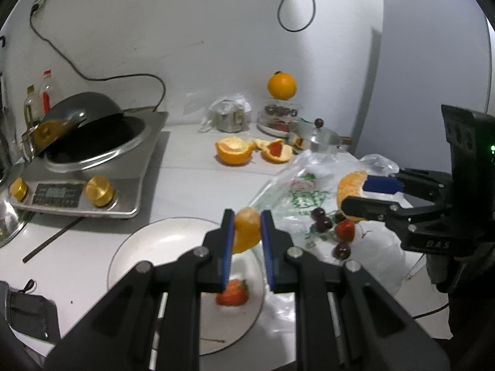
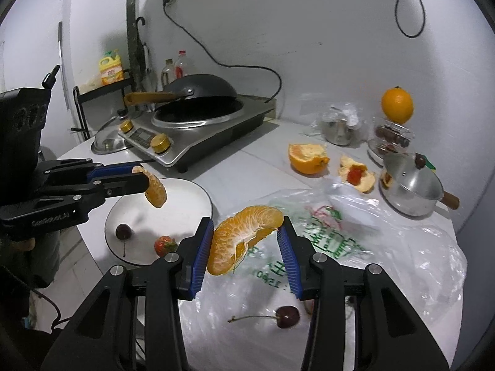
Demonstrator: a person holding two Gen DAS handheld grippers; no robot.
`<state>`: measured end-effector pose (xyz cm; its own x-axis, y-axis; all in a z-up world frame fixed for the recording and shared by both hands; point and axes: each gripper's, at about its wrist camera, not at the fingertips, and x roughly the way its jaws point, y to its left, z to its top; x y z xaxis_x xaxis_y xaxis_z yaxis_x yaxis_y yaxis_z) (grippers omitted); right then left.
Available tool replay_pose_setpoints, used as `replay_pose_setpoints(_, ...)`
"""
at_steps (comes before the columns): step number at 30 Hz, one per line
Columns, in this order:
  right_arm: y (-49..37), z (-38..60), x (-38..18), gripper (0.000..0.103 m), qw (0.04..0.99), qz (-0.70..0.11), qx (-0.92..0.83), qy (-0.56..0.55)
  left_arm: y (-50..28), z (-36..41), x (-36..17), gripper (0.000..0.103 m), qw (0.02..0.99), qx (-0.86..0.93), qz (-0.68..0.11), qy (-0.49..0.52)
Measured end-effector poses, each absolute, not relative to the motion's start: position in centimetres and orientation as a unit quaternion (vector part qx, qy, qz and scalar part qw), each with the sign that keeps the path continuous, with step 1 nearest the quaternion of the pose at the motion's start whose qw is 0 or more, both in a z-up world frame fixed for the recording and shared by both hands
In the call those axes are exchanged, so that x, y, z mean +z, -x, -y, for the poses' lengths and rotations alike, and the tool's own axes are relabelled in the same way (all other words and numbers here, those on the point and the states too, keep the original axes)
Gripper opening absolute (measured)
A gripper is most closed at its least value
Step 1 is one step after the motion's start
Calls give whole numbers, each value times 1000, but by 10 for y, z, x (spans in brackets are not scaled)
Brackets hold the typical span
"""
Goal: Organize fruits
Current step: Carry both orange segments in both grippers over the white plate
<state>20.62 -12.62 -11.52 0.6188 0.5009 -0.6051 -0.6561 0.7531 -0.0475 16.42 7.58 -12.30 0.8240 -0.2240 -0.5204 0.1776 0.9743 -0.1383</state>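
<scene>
While the left wrist view looks down, the left gripper [image 1: 246, 235] at lower centre has its jaws clamped on a small peeled orange segment [image 1: 246, 230] above the round white plate [image 1: 173, 238] on the worktop. From the right wrist view, the right gripper [image 2: 246, 249] at lower centre has its jaws clamped on a larger cluster of peeled orange segments [image 2: 244, 236] over a clear printed plastic bag [image 2: 386, 247].

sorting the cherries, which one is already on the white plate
The lone cherry at the plate's left side, near the strawberry. The other cherries still lie on the plastic bag.
</scene>
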Motion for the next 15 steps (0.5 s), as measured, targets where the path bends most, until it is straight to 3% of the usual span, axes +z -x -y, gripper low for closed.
replay_pose_setpoints(15,-214,80,-130,45,873,-309,344,156,-165,-119,-151,17,950,-78,-294,67)
